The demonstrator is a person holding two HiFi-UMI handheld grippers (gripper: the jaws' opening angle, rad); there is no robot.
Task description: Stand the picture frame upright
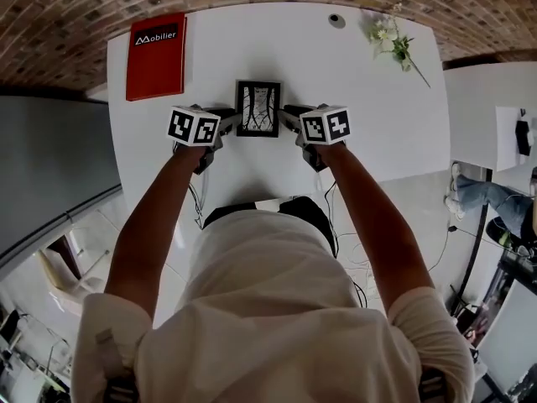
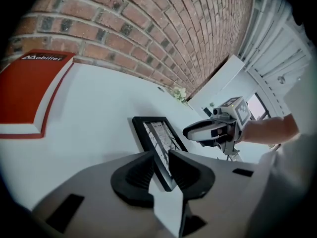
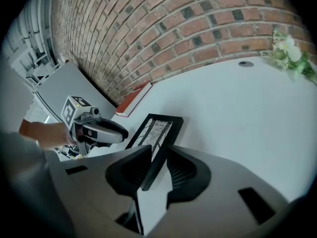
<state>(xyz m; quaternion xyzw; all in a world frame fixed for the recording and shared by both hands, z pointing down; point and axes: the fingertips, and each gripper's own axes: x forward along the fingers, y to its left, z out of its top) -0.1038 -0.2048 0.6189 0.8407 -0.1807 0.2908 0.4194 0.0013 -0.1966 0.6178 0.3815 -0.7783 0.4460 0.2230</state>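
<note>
The left gripper [image 2: 161, 155] straddles the left edge of the picture frame [image 1: 258, 107], and the right gripper [image 3: 158, 150] straddles its right edge. Both sets of jaws stand slightly apart with slack around the moulding, apparently steadying rather than clamping. The frame leans back mid-table [image 1: 361, 133], seemingly propped. Beyond the frame, the red book [image 1: 156, 55] and flower sprig [image 1: 391, 39] lie well clear.

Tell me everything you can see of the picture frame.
The picture frame is small and portrait-format. Its thin black border looks like wood or plastic and holds a black-and-white picture of bare branches. It sits on the white table, apparently tilted back rather than flat, with its face toward the person. The left gripper and right gripper each straddle one side edge, jaws open, with slight gaps beside the pads.
</note>
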